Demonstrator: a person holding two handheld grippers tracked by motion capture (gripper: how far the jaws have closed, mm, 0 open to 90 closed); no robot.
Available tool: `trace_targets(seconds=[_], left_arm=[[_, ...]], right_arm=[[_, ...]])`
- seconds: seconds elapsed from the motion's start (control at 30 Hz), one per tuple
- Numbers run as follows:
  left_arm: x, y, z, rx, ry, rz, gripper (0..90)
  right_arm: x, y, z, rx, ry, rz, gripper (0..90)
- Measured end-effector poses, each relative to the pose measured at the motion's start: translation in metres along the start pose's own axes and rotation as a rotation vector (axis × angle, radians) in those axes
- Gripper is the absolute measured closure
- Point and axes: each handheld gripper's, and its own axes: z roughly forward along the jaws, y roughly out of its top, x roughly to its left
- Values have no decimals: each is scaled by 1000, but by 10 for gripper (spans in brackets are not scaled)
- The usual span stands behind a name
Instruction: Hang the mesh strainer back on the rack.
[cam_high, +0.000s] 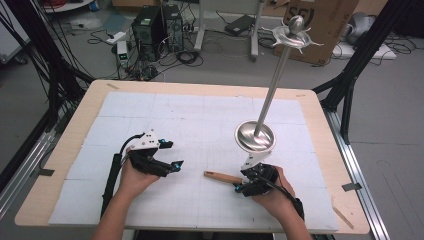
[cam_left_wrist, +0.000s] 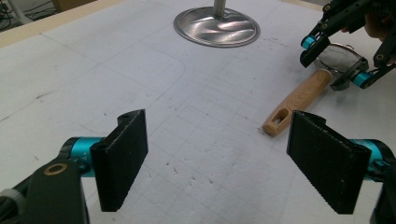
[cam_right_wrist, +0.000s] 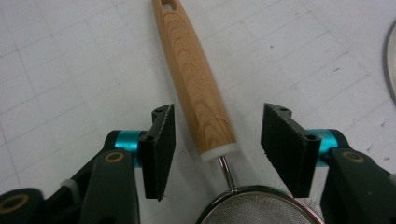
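Flat on the tabletop (cam_high: 200, 120), strainer (cam_right_wrist: 254, 207) wooden handle (cam_right_wrist: 196, 84) lies between right gripper (cam_right_wrist: 215, 149) fingers (cam_right_wrist: 159, 144), spread, untouched; left gripper (cam_left_wrist: 224, 158) fingers spread, empty.

Big dark letters on the cardboard box (cam_high: 325, 20) behind the table, cut off, perhaps "SEI"; nothing else legible.

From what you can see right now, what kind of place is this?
Probably a lab or workshop set up for recording. A wooden table with a white gridded mat stands on a grey floor among computer towers, loose cables and a cardboard box.
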Motion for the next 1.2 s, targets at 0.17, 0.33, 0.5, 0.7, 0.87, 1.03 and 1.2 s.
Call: trace_targets(seconds=[0.17, 0.33, 0.5, 0.7, 0.87, 1.03, 1.2], left_arm=[[0, 0, 0, -4, 1, 0, 213], [-1, 1, -1, -8, -2, 5, 216], [0, 1, -1, -6, -2, 6, 216], [-1, 1, -1, -4, -6, 8, 216], [-1, 1, 0, -7, -7, 6, 216], [-1, 1, -1, -10, -5, 4, 216], [0, 1, -2, -7, -7, 9, 215]], right_arm=[[1, 4, 5, 54, 8, -21, 511], [1, 5, 6, 75, 19, -19, 611], [1, 7, 6, 90, 13, -10, 677], [0, 8, 4, 88, 11, 3, 677], [0, 10, 5, 98, 25, 14, 628], [0, 14, 5, 122, 27, 17, 628], [1, 18, 8, 174, 34, 24, 629]])
